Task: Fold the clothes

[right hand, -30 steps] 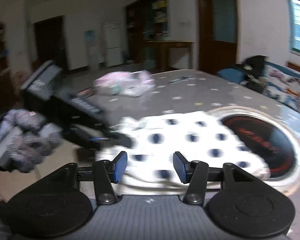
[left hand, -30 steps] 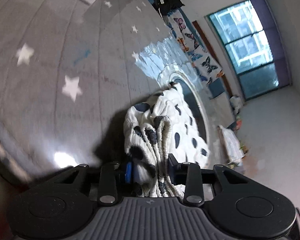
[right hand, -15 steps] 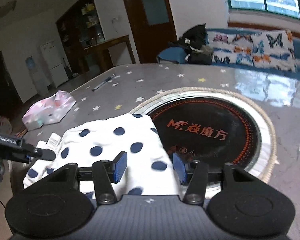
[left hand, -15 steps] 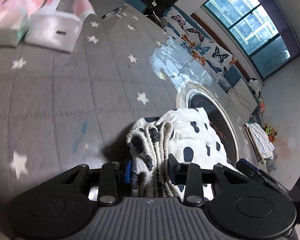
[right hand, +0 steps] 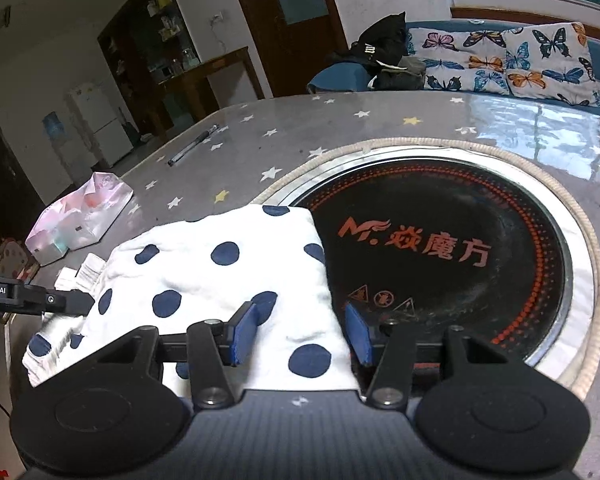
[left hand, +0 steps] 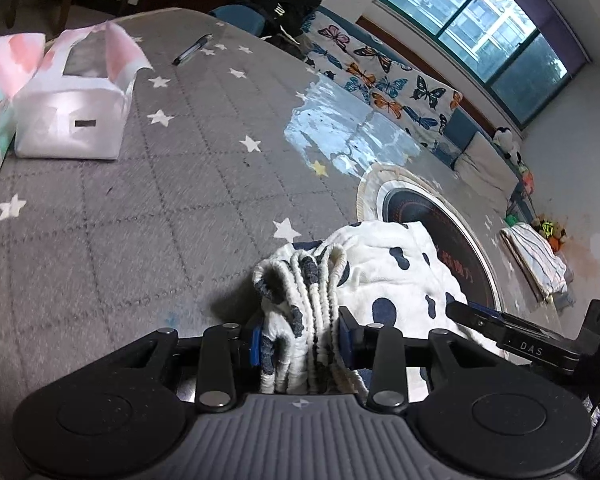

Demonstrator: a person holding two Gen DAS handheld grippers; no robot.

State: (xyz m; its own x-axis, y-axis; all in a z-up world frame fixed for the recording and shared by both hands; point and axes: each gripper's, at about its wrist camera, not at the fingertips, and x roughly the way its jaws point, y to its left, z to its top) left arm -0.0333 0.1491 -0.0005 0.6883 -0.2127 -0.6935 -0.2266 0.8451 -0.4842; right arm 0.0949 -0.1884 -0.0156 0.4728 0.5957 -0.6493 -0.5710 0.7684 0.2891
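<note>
Garment (right hand: pixel 220 276), white with navy dots: lies near the tabletop's (left hand: pixel 148 200) near edge, overlapping the inset cooktop (right hand: pixel 440 248). Your left gripper (left hand: pixel 298 342) clamps its bunched elastic waistband; your right gripper (right hand: pixel 300 334) stands part-open over the cloth, gripping nothing. Roughly folded; squaring up remains.

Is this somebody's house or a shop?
Most likely a home's living and dining room: a big grey star-patterned table with a built-in round black cooker, a bench with butterfly-print cushions, and a white fridge behind.
</note>
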